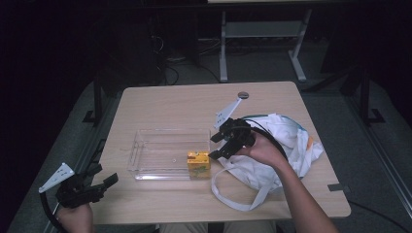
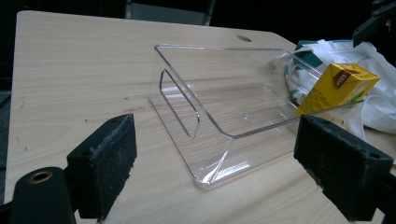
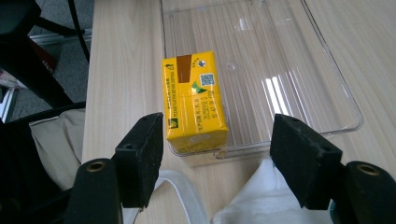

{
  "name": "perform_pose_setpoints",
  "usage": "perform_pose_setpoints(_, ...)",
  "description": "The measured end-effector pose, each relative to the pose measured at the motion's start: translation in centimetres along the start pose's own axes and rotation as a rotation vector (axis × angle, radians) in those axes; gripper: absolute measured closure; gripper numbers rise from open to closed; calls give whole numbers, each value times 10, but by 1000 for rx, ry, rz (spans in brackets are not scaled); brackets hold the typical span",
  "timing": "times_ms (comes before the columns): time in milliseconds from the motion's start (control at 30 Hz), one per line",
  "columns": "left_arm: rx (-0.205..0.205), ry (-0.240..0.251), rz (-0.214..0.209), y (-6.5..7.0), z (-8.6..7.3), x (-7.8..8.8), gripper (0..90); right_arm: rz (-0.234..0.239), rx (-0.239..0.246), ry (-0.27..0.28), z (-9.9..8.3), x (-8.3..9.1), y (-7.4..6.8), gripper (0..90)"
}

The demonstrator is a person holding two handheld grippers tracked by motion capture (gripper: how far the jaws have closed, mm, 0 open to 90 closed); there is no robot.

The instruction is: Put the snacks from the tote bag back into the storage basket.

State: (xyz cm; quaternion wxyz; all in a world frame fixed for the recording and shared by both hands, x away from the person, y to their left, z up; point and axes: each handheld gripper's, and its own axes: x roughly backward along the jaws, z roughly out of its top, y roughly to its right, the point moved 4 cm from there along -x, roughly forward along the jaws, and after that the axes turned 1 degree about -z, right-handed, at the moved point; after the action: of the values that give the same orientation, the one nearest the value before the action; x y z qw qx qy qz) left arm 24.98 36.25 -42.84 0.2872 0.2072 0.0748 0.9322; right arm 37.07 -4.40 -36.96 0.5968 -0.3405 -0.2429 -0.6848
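A yellow drink carton (image 1: 198,164) (image 3: 194,100) lies in the near right corner of a clear plastic tray (image 1: 145,132) (image 3: 299,70). In the left gripper view the carton (image 2: 336,88) looks tilted against the tray's wall (image 2: 187,70). My right gripper (image 1: 215,146) (image 3: 217,140) hovers just right of the carton, over a white cloth bag (image 1: 284,141). Its jaws stand apart with nothing between them, and the carton lies just beyond the pads. My left gripper (image 1: 103,174) (image 2: 217,135) rests at the table's front left corner, open and empty, pointing at the tray.
The bag (image 2: 373,105) (image 3: 261,205) is spread over the table's right side, and its strap (image 1: 233,201) loops toward the front edge. A round cable hole (image 1: 243,95) sits at the far edge. Bare wood lies left of and behind the tray.
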Motion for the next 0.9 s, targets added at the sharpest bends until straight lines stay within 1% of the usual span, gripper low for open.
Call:
perform_pose_setpoints(300,5,1,1,0,0,0,127,-6,-7,0,-5,5,1,341)
perform_pose_setpoints(433,-1,-4,1,0,0,0,126,-20,-19,2,-9,9,2,333)
perform_pose_setpoints(700,-1,-4,1,0,0,0,127,-32,-29,8,-16,15,3,334)
perform_pose_setpoints(900,3,-3,3,-1,-1,0,126,-36,-42,9,-25,19,5,335)
